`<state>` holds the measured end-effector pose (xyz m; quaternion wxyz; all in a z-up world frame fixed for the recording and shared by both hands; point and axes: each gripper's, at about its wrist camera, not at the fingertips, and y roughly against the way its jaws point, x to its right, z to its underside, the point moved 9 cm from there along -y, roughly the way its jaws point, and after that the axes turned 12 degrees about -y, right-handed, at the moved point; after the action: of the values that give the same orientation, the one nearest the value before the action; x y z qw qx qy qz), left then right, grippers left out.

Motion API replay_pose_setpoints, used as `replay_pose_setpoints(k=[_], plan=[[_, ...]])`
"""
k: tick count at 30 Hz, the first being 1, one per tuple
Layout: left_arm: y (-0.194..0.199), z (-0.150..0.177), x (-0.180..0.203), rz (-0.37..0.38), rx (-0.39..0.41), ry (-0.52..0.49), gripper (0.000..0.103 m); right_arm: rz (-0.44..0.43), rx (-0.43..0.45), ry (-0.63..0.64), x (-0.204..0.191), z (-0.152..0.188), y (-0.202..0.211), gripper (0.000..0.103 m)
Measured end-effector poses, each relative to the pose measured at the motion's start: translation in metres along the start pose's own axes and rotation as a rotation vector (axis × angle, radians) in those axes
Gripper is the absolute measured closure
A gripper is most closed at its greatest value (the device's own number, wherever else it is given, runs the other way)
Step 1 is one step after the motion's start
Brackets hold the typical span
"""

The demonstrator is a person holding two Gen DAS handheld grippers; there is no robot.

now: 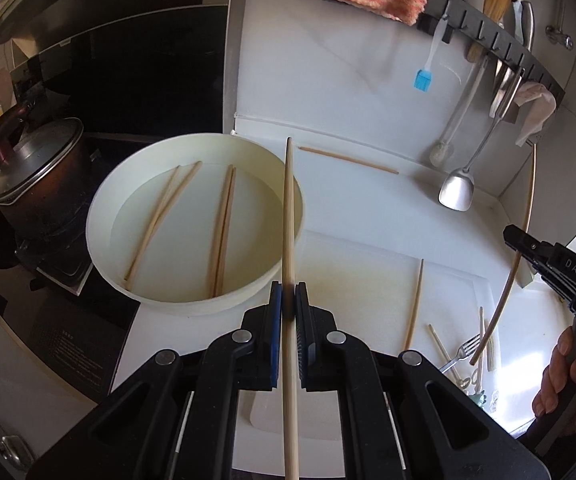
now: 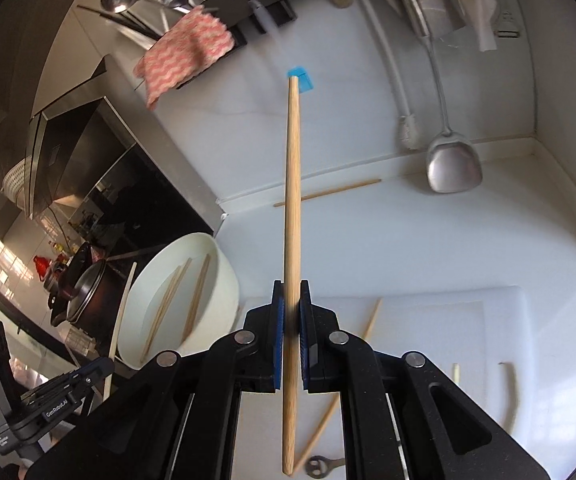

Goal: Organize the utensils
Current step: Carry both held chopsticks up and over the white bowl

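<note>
My left gripper [image 1: 289,298] is shut on a wooden chopstick [image 1: 289,216] that points forward over the near rim of a round white basin [image 1: 100,200]. Several chopsticks [image 1: 220,232] lie in the basin. My right gripper [image 2: 292,300] is shut on another chopstick [image 2: 293,184], held above the counter; it shows at the right of the left wrist view [image 1: 522,244]. Loose chopsticks [image 1: 415,304] and a fork [image 1: 462,354] lie on the white cutting board [image 1: 360,272]. One chopstick [image 1: 348,159] lies by the back wall.
A lidded pot [image 1: 36,176] stands on the stove left of the basin. A wall rack [image 1: 500,48] holds a blue brush [image 1: 422,80], a metal spatula [image 1: 458,192], a white brush and cloths. A bottle opener [image 2: 322,465] lies on the board.
</note>
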<state>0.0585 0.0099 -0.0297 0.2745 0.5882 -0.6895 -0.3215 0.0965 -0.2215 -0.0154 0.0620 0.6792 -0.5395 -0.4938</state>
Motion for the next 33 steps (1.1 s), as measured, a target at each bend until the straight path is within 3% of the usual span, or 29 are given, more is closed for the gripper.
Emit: replay_pose_setpoints(k=[10,16,23,33], plan=[[-0.005,-0.039,-0.102,0.035,0.057,-0.034,0.096,-0.024,-0.004,0.057,-0.123,0.023,-0.069,0.096],[-0.031,-0.050,-0.150,0.088,0.035,-0.059,0.096,-0.026,-0.050,0.003,-0.167,0.043,-0.116,0.096],[-0.074,-0.049,-0.162,0.157,-0.034,-0.062,0.096,0.002,-0.159,-0.020,-0.184,0.064,-0.171,0.096],[-0.122,-0.040,-0.164,0.174,-0.133,-0.051,0.096,0.063,-0.344,0.014,-0.177,0.084,-0.242,0.096]])
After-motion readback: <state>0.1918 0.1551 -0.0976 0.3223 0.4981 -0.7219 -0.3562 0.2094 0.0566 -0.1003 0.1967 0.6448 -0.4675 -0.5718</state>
